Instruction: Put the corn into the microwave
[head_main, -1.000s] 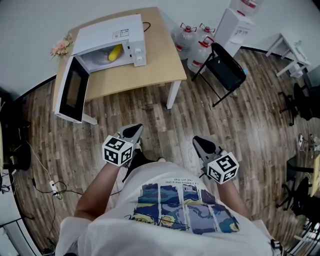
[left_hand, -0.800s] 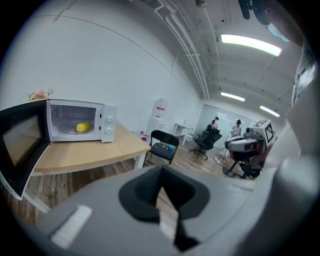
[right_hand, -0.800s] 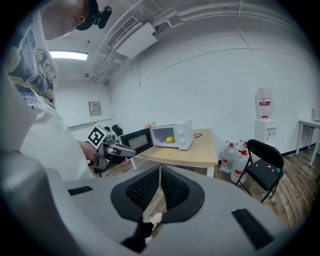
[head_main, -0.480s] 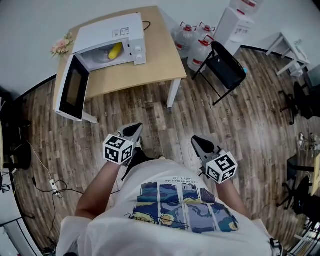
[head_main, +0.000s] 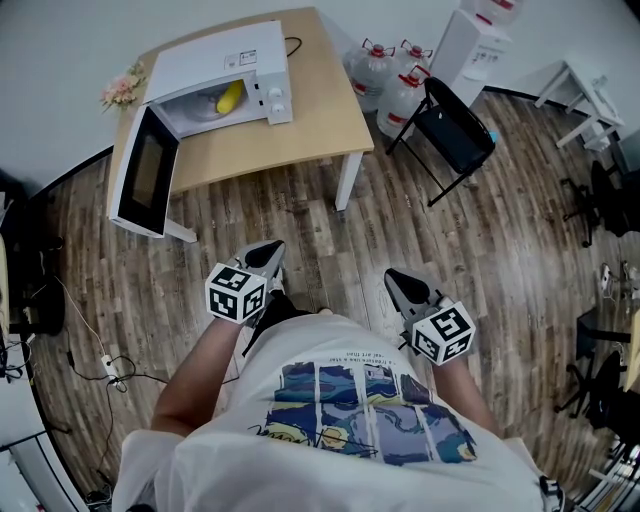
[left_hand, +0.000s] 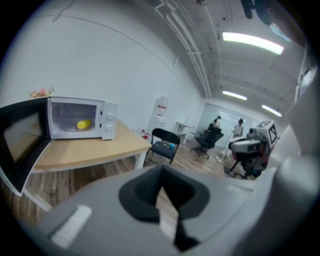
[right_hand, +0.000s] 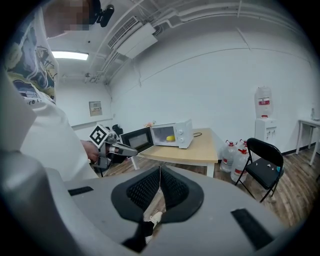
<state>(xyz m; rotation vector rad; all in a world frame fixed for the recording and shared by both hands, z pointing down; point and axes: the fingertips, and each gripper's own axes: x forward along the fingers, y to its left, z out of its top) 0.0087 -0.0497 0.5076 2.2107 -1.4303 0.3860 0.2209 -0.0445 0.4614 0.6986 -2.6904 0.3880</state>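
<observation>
Framing microwave and corn, only left gripper view shows distant people.

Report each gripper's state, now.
Left gripper: closed, holding nothing.
Right gripper: closed, holding nothing.

table seen as pale matt wood | floor seen as grained planks | microwave seen as smooth white casing
</observation>
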